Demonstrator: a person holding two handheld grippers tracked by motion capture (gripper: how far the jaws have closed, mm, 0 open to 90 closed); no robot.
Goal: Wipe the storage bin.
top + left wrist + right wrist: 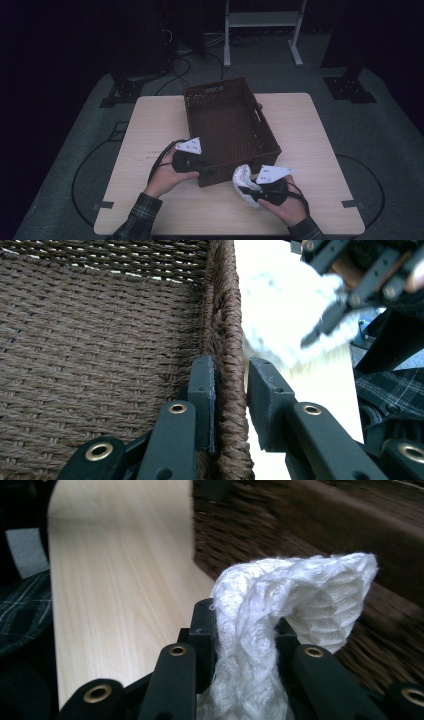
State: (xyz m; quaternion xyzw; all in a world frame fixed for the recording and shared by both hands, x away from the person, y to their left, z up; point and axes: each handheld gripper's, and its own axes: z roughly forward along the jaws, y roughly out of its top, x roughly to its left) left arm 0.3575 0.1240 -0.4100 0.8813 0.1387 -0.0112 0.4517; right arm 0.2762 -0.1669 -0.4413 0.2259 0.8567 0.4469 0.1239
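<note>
Left gripper (231,390) pinching the near wall of the brown woven basket (227,107). Right gripper (245,625) squeezed on a white knitted cloth (295,600), just beside that wall. Could snag the rim, or slip out and fall on the table (150,125).

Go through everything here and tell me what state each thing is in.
Wicker basket: upright, empty, near rim clamped.
White knitted cloth: bunched, held off the table.
Left gripper: shut on the basket rim.
Right gripper: shut on the cloth.
</note>
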